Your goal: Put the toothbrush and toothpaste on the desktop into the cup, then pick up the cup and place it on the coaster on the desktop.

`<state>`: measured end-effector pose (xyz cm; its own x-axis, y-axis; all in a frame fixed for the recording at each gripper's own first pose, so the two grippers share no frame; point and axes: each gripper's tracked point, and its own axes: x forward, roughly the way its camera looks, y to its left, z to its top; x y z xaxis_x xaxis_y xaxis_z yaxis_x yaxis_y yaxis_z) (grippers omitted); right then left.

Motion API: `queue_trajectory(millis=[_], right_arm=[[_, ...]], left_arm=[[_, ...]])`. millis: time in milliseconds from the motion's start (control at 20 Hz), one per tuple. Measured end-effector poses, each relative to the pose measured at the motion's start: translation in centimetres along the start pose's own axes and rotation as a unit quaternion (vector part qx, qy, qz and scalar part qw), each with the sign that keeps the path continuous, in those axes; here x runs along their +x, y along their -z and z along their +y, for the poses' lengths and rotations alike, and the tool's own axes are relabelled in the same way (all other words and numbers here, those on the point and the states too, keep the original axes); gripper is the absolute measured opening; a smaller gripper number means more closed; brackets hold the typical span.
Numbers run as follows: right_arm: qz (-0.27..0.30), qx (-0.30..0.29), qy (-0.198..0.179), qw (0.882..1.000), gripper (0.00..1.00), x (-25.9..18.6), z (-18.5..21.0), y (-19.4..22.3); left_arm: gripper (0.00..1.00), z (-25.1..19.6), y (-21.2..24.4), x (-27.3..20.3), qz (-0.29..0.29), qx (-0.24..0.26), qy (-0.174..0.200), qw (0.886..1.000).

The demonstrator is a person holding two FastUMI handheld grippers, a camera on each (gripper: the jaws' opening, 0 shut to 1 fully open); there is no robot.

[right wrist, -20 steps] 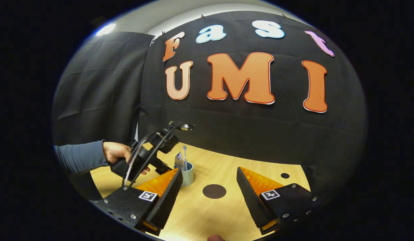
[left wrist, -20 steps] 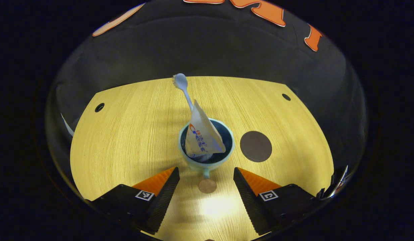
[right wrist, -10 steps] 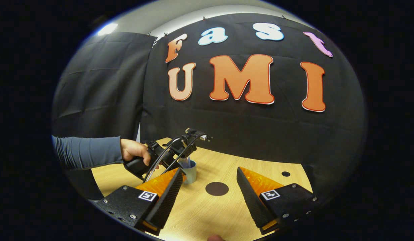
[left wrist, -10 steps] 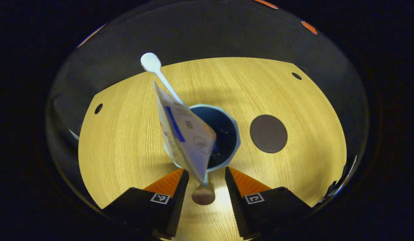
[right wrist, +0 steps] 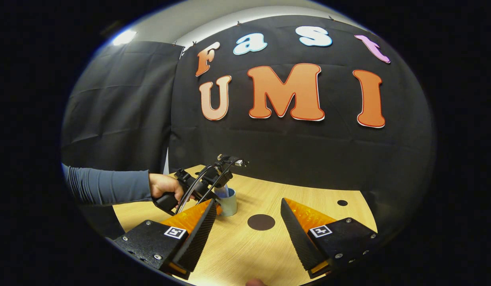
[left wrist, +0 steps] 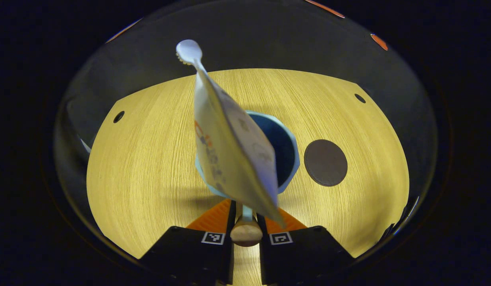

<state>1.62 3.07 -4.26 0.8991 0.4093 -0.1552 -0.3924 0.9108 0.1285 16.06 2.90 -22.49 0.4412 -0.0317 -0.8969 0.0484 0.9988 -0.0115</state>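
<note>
In the left gripper view a pale blue cup [left wrist: 289,137] with a dark inside stands on the wooden desktop [left wrist: 142,159]. A white toothpaste tube [left wrist: 229,151] and a white toothbrush [left wrist: 188,51] lean out of it toward me. My left gripper [left wrist: 245,207] is shut on the cup's handle [left wrist: 245,232], which ends in a wooden knob. A round dark coaster [left wrist: 325,163] lies just right of the cup. In the right gripper view my right gripper [right wrist: 247,214] hangs open above the desk's near side, with the cup [right wrist: 230,203] and the coaster [right wrist: 261,222] beyond it.
A person's hand [right wrist: 164,186] in a grey sleeve holds the left gripper from the left side of the desk. Small dark holes [left wrist: 118,116] mark the desk's far corners. The booth's black cloth wall stands behind the desk.
My left gripper has moved in on the cup and its fingers have come together on the handle. The right gripper has stayed open and almost still.
</note>
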Motion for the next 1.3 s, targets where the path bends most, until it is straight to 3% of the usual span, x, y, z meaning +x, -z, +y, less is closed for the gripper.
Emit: queue_trajectory(millis=[250, 600, 950, 1300], right_arm=[[-0.008, 0.006, 0.008, 1.000, 0.97, -1.0, -0.7, -0.5], [-0.022, 0.012, 0.036, 0.999, 0.97, -3.1, -2.4, -0.8], [-0.020, 0.011, 0.078, 0.997, 0.97, -6.3, -5.1, 1.1], [-0.012, 0.013, 0.114, 0.993, 0.97, -9.6, -7.7, 3.3]], left_arm=[[0.24, 0.5, 0.2, -2.6, -0.017, 0.000, 0.004, 1.000], [0.24, -2.0, -4.3, -7.0, -0.048, 0.027, 0.016, 0.998], [0.24, -0.7, -4.4, -3.4, -0.043, 0.039, 0.043, 0.997], [0.24, -1.2, -4.2, 0.0, -0.022, 0.053, 0.048, 0.997]])
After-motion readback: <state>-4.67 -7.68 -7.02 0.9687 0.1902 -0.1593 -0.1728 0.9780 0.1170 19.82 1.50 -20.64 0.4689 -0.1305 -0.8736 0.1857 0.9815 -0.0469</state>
